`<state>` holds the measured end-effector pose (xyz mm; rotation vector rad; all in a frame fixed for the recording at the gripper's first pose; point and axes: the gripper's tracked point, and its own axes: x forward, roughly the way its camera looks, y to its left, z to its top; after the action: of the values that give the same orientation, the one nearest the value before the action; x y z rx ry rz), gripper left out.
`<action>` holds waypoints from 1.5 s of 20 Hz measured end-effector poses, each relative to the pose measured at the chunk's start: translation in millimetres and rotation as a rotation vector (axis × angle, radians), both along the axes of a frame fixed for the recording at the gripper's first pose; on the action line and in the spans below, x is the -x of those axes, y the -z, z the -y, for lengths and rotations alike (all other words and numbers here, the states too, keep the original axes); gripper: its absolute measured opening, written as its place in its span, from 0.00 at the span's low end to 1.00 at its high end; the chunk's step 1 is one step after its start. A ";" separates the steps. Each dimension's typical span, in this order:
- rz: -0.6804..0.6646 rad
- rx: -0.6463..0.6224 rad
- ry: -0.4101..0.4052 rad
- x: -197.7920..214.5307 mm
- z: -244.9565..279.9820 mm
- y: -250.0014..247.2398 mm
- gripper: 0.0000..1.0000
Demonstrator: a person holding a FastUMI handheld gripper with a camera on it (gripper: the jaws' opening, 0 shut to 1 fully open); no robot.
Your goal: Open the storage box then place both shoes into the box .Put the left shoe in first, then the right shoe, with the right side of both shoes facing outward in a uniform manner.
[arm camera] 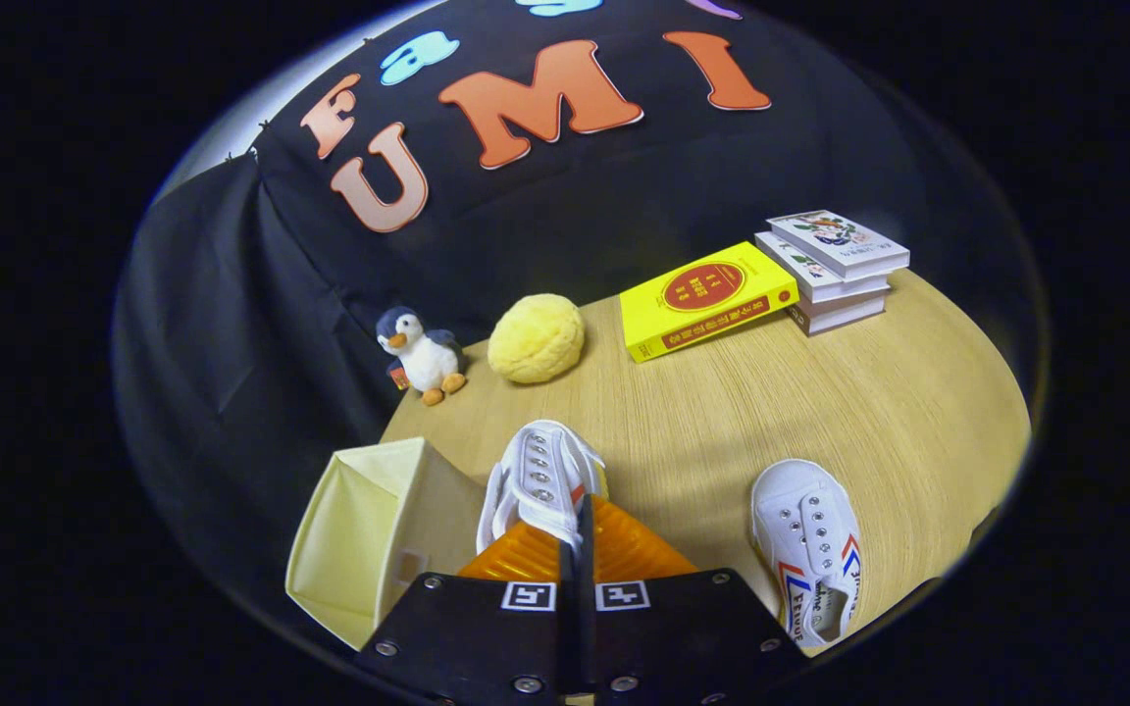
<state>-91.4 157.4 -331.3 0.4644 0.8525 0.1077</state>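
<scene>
My gripper [575, 512] is shut on a white canvas shoe [538, 469], gripping it by the heel end so that its toe points away from me. The shoe is raised over the wooden table [820, 412]. Just left of the fingers stands the pale yellow fabric storage box [359, 529], with its pale inside showing. The shoe's side is close to the box's near wall. A second white shoe [810, 549], with red and blue stripes on its side, lies on the table to the right of the fingers, its toe pointing away.
Beyond the held shoe sit a small penguin plush [421, 355] and a round yellow plush [536, 338] at the table's far edge. A yellow book [707, 299] and a stack of books [835, 270] lie at the far right.
</scene>
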 end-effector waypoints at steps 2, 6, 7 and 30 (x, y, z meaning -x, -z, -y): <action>0.015 -0.019 0.010 -5.5 -11.7 -23.9 0.00; 0.023 -0.053 -0.014 -7.9 -49.8 -55.5 0.00; 0.023 -0.057 -0.025 -6.6 -62.4 -60.4 0.00; -0.319 0.042 -0.092 32.6 -240.6 35.0 0.02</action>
<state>-124.0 397.9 -366.3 0.4082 1.1878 0.1009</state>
